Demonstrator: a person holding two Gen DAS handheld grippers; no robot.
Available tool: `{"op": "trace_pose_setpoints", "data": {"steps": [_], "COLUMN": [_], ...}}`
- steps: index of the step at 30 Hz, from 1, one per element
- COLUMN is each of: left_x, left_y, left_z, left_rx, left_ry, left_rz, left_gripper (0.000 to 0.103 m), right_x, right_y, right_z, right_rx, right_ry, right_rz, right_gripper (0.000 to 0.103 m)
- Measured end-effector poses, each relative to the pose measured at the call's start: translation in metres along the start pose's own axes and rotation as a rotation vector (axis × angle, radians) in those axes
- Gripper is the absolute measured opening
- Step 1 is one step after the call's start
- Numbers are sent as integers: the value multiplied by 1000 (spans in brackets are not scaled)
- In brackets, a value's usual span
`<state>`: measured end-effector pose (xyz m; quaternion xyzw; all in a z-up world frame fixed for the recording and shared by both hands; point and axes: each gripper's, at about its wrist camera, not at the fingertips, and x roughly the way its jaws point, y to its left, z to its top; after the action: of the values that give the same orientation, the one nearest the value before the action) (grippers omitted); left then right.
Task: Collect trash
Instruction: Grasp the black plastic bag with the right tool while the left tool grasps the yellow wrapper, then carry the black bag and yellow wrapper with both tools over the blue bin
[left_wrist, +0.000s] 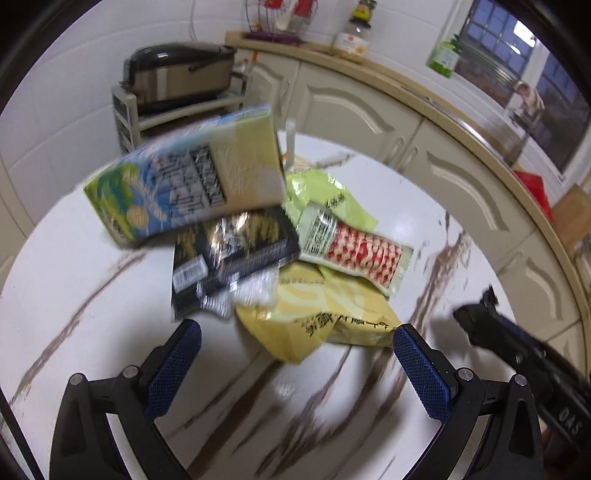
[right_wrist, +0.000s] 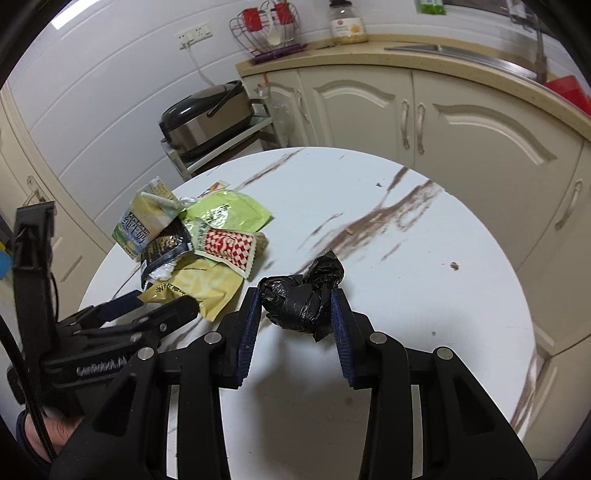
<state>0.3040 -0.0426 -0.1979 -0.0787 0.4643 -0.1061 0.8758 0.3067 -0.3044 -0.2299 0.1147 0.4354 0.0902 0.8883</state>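
A trash pile lies on the round white marble table (right_wrist: 424, 295): a milk carton (left_wrist: 184, 184) with a straw, a black wrapper (left_wrist: 232, 251), a red-and-white checkered packet (left_wrist: 362, 254), a green wrapper (left_wrist: 321, 192) and a yellow bag (left_wrist: 314, 317). My left gripper (left_wrist: 297, 328) stands wide open just before the yellow bag, with nothing pressed between its blue pads. In the right wrist view it sits at the pile's near edge (right_wrist: 162, 306). My right gripper (right_wrist: 294, 299) is shut on a crumpled black plastic bag (right_wrist: 299, 302), to the right of the pile.
A rice cooker (right_wrist: 207, 118) sits on a low shelf beyond the table's far edge. Cream cabinets (right_wrist: 461, 122) and a counter with a jar (right_wrist: 347, 22) and a wire rack run behind. Small crumbs (right_wrist: 453, 265) dot the table's right side.
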Motion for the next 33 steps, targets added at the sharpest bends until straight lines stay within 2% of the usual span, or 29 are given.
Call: {"op": "trace_pose_setpoints", "data": {"steps": [3, 6, 7, 8, 10, 11, 22, 33], "left_x": [6, 9, 8, 11, 12, 11, -4, -50], "left_y": [-2, -2, 1, 2, 4, 7, 4, -13], "left_z": [3, 1, 2, -1, -3, -5, -23, -59], "left_rx": [-13, -25, -36, -41, -37, -33, -16, 57], "left_ry": [-17, -49, -51, -48, -45, -41, -26, -62], "left_rz": [-18, -33, -60, -74, -96, -98, -148, -171], "left_gripper": [99, 74, 59, 51, 44, 32, 29, 29], "right_x": [-2, -4, -4, -5, -5, -5, -5, -24], "right_y": [-9, -14, -15, -16, -18, -18, -15, -23], "right_z": [0, 0, 0, 0, 0, 0, -4, -17], "right_rx": [12, 15, 17, 19, 23, 24, 26, 50], "right_ry": [-3, -7, -8, -8, -10, -11, -8, -26], "right_rz": [3, 8, 10, 11, 14, 16, 28, 11], "right_gripper": [35, 35, 35, 35, 35, 35, 35, 35]}}
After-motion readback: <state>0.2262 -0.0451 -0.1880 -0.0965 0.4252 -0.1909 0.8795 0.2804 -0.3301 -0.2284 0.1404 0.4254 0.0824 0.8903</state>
